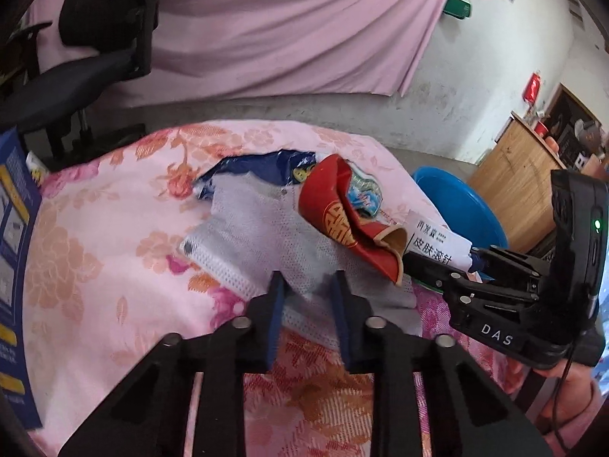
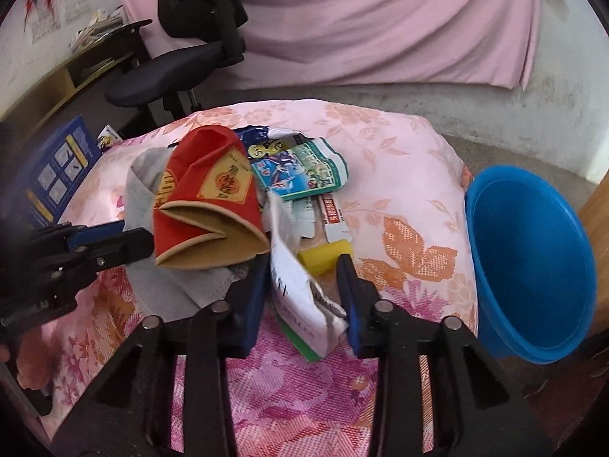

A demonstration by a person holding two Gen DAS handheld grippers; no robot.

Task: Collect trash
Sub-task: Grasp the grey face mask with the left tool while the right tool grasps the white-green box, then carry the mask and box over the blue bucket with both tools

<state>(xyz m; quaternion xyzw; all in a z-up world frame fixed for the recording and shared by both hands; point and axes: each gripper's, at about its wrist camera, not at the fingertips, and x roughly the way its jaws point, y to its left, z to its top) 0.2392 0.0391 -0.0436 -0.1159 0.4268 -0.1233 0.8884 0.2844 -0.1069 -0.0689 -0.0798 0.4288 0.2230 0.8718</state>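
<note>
At mid-table, on the floral cloth (image 2: 411, 175), trash is lying heaped: a red cup (image 2: 209, 209), a grey mask (image 1: 266, 228), a green wrapper (image 2: 304, 169), a yellow block (image 2: 323, 261). The right hand-held gripper (image 2: 304, 289) is straddling a white packet (image 2: 300, 301), jaws apart and seemingly not yet clamped. The left hand-held gripper (image 1: 307, 289) is hovering over the mask, jaws likewise apart. Judged step: grasping. Next, the right jaws should be closing on the packet, then carrying it to the blue basin (image 2: 533, 259) off the table's right edge.
</note>
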